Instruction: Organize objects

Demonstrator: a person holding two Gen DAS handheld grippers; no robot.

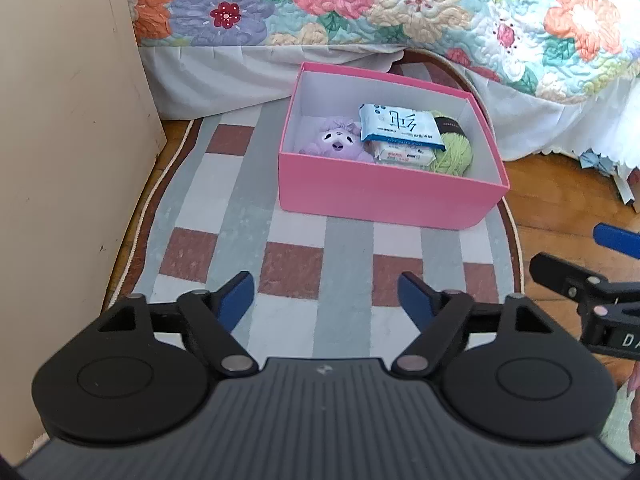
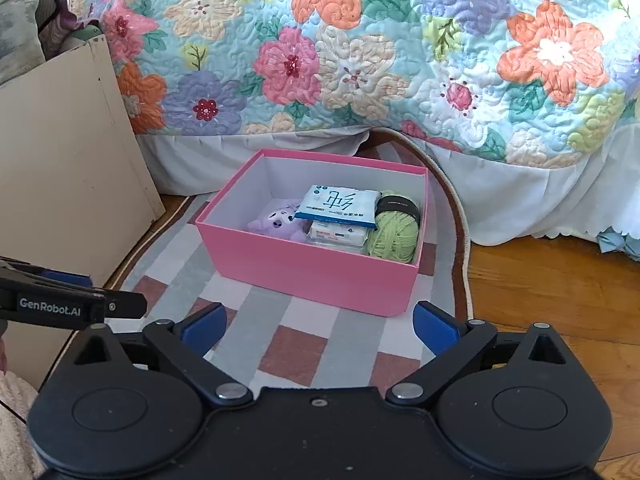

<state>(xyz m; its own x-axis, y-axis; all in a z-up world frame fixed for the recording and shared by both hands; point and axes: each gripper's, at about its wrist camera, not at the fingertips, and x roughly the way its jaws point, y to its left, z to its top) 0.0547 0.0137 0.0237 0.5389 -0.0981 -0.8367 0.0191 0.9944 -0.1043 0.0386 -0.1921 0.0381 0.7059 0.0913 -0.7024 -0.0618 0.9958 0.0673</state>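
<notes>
Pink box, lid off, sits on checked rug on the wood floor, close to the bed w/ floral quilt and white bed skirt. Inside the box, L to R as seen from the grippers: purple plush toy against the near wall; two tissue packs stacked in the middle, blue-and-white pack lying tilted on top of a white pack; green yarn ball w/ dark label band at the right end, touching the packs. Rest of box floor on the left-rear side bare, white lining visible. Cream cabinet panel stands left of the rug. Left gripper: fingers released, spread wide, nothing between them, only rug behind; hovers short of the box's near wall, apart from it. Right gripper: fingers also released, spread very wide, nothing held; box's near right corner shows between the blue pads, no contact. Both point down at an angle toward the box. Each gripper's side shows at the edge of the other's view, so they sit side by side, near but not touching. Bit of a person's hand at far right edge of left view, blurred.
</notes>
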